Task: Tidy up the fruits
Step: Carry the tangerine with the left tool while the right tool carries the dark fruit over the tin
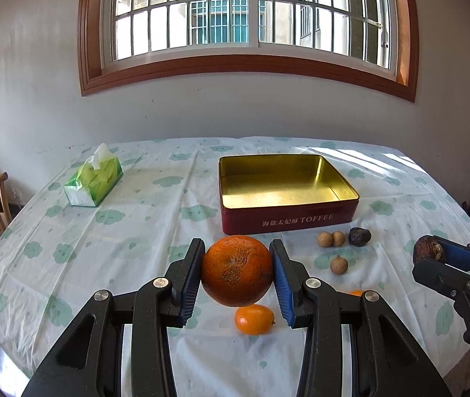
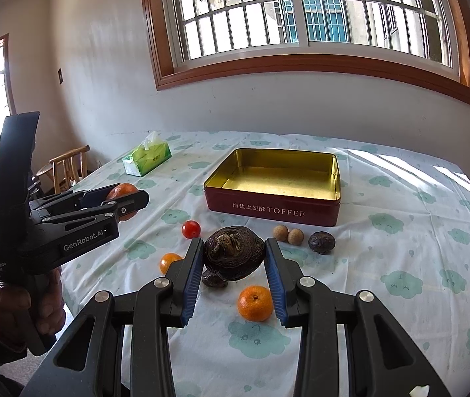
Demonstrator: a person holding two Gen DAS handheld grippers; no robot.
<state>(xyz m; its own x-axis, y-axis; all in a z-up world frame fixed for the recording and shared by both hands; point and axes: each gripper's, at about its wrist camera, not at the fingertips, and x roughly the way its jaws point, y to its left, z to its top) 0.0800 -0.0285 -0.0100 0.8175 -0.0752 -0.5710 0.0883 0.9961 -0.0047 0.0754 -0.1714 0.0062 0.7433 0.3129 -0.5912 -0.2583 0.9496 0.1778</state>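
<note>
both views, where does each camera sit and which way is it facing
Left wrist: on the left claw, looking down across the table toward the toffee tin; its fingers grip a big orange.
Right wrist: on the right claw, same heading; grips a dark fruit; left hand visible.
Shared: tin, tissue pack, window.

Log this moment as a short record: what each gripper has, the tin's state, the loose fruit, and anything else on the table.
left gripper: shut on the large orange, lifted above the cloth
right gripper: shut on the large dark fruit, lifted
toffee tin: open, nothing inside, red wall, gold interior
loose fruit: cherry tomato, two small oranges, three round tan fruits, dark wrinkled fruit
other: tissue pack at far left
table: cloud-print cloth
</note>
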